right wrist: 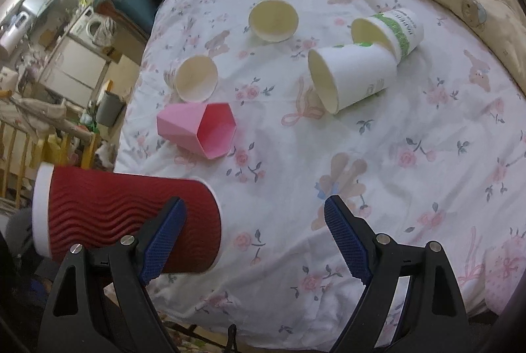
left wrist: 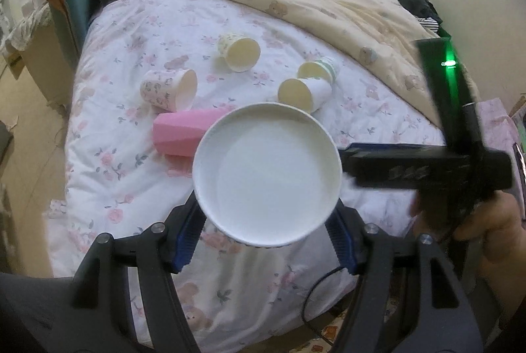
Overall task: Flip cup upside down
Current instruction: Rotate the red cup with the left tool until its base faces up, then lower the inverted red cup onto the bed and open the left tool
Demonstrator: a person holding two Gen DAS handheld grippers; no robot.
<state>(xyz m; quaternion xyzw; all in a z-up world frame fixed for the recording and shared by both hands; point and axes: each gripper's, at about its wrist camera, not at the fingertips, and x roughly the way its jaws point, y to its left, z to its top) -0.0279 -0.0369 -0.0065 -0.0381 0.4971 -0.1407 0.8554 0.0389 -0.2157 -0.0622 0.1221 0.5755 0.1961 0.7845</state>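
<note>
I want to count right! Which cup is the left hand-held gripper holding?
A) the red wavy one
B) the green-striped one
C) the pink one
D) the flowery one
A: the red ribbed cup sits off the bed between the left hand-held gripper fingers; the pink cup lies on the bedsheet.

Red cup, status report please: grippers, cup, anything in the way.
Left gripper shut on red cup, held sideways, mouth to camera. Right gripper open, empty. Pink cup and paper cups lie ahead on the bed.
</note>
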